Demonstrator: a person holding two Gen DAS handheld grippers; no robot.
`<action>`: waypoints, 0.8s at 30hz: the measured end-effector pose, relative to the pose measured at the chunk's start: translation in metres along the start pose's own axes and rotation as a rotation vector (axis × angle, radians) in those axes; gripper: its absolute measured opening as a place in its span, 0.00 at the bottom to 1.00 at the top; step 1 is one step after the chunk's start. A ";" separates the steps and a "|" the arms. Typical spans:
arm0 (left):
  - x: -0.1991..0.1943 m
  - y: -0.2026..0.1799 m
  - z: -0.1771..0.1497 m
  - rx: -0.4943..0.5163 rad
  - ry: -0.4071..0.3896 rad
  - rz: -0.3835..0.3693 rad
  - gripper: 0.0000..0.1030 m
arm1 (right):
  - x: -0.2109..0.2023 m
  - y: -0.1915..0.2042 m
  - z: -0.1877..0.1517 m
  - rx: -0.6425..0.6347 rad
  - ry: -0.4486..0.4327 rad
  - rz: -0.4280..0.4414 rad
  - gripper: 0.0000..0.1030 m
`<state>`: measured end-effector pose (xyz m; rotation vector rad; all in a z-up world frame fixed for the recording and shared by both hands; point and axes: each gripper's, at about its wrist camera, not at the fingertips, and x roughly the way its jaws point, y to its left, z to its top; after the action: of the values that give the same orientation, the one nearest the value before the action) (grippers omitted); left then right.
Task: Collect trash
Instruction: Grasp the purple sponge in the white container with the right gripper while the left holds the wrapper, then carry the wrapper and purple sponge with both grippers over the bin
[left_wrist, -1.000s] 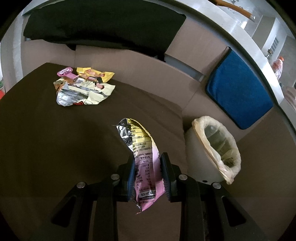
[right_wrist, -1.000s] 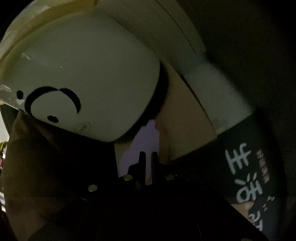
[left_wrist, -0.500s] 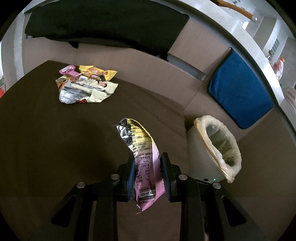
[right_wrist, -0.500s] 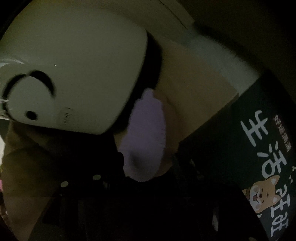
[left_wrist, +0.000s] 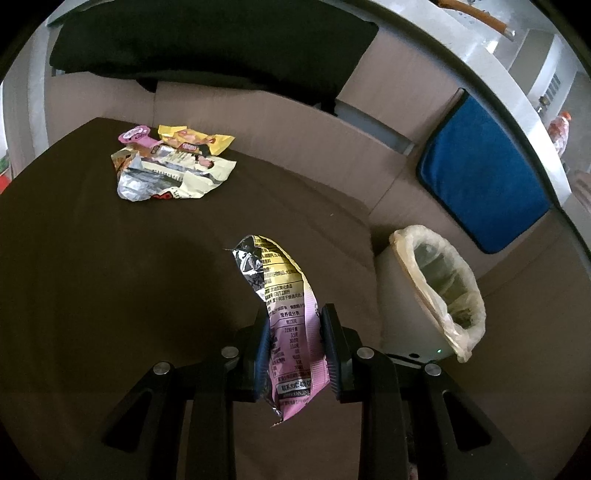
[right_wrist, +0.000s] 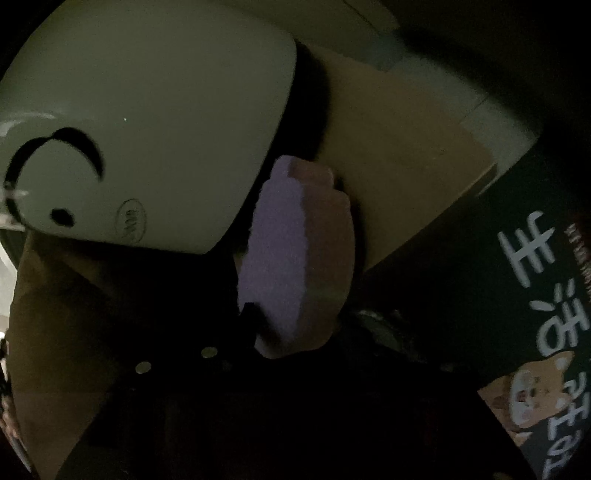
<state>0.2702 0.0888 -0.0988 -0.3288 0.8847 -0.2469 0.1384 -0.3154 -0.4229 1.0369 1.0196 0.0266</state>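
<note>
A: Left gripper (left_wrist: 293, 347)?
B: Clamped on a pink and yellow wrapper (left_wrist: 286, 317), held upright above the brown cushion (left_wrist: 110, 295), with crumpled silver lining at the top.
A: And the other trash?
B: Heaped as a pile of wrappers (left_wrist: 170, 166) on the far part of the same cushion, well apart from the held one.
A: Bin (left_wrist: 439, 291)?
B: White, lined with a pale bag, just beside the cushion's right edge, near a blue mat (left_wrist: 484, 177) leaning behind.
A: Right gripper (right_wrist: 284, 325)?
B: Mostly lost in the dark. Just been closing. Cannot tell whether open or gripping anything. Only one finger (right_wrist: 249, 314) seen, at the edge of a pale purple thing (right_wrist: 280, 251); cannot tell whether that sits between the jaws. Close up against the bin's white wall, with black fabric (right_wrist: 535, 266) bearing white lettering to the right.
</note>
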 end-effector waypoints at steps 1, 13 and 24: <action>-0.001 -0.001 -0.001 0.003 -0.004 -0.002 0.26 | -0.009 0.005 0.001 -0.022 -0.010 -0.010 0.29; -0.008 -0.019 -0.019 0.052 -0.033 -0.017 0.26 | -0.085 0.073 0.030 -0.231 -0.112 -0.042 0.28; -0.066 -0.081 -0.036 0.246 -0.225 -0.063 0.26 | -0.218 0.210 -0.019 -0.639 -0.332 0.009 0.28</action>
<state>0.1956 0.0303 -0.0417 -0.1512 0.6144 -0.3659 0.0909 -0.2862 -0.1248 0.4394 0.6343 0.1714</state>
